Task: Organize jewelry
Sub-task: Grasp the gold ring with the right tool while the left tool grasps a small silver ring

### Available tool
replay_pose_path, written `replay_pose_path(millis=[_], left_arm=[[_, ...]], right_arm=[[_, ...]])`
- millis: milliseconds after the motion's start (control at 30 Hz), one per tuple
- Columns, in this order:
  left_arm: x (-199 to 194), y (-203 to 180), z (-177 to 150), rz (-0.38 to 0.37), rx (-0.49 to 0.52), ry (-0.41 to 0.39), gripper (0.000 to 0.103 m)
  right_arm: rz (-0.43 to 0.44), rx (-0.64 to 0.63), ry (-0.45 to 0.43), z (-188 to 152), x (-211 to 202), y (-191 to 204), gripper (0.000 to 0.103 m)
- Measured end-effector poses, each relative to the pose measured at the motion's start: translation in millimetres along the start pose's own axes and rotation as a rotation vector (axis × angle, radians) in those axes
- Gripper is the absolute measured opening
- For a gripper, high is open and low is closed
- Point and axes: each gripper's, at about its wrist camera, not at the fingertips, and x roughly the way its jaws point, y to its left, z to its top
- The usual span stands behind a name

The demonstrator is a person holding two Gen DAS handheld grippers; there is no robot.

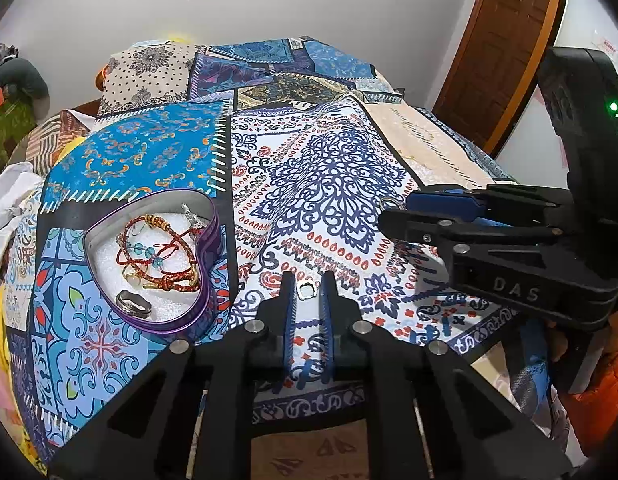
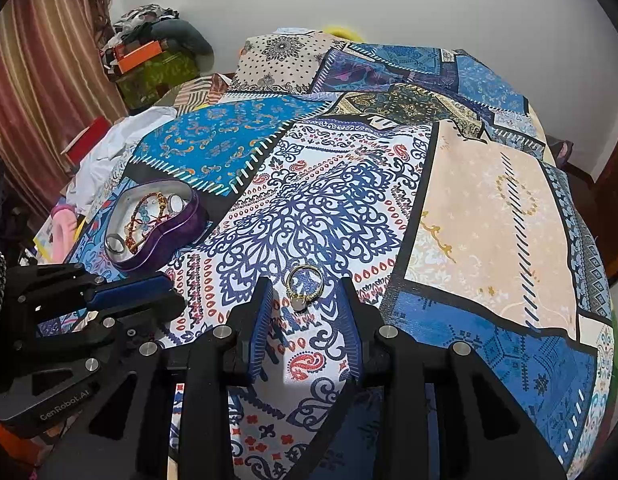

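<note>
A purple heart-shaped tin (image 1: 205,280) (image 2: 189,216) lies on the patterned cloth at the left, holding red cord bracelets (image 1: 161,256) and a silver ring (image 1: 133,304). My left gripper (image 1: 307,292) is partly open, its fingers on either side of a small silver ring (image 1: 307,291) on the cloth; they do not visibly touch it. My right gripper (image 2: 305,300) is open wide around a gold ring with a pale stone (image 2: 303,286) on the cloth. The right gripper also shows in the left wrist view (image 1: 405,216), the left gripper in the right wrist view (image 2: 165,292).
The patchwork cloth (image 2: 489,220) covers a rounded table. White fabric (image 2: 105,152) and cluttered bags (image 2: 149,64) sit past the left edge. A wooden door (image 1: 501,60) stands at the right. The two grippers are close together.
</note>
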Motion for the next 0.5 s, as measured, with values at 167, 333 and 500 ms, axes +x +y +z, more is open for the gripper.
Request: replay_pose_path(millis=[167,333,500], left_arm=[[-3,-1,-1,-0.007,-0.005,-0.005,0.009],[-10,-3,-1,-0.011,-0.005,-0.018,0.009],[-24,-5,1,-0.010,-0.001,-0.051,0.009]], right_arm=[[-0.020,-0.029,-0.003,-1,1,5,0.016],[-0.024,-0.028,-0.010,-2,-1,5,0.016],[-0.027,-0.005,-0.033,-1,-11,4,0.016]])
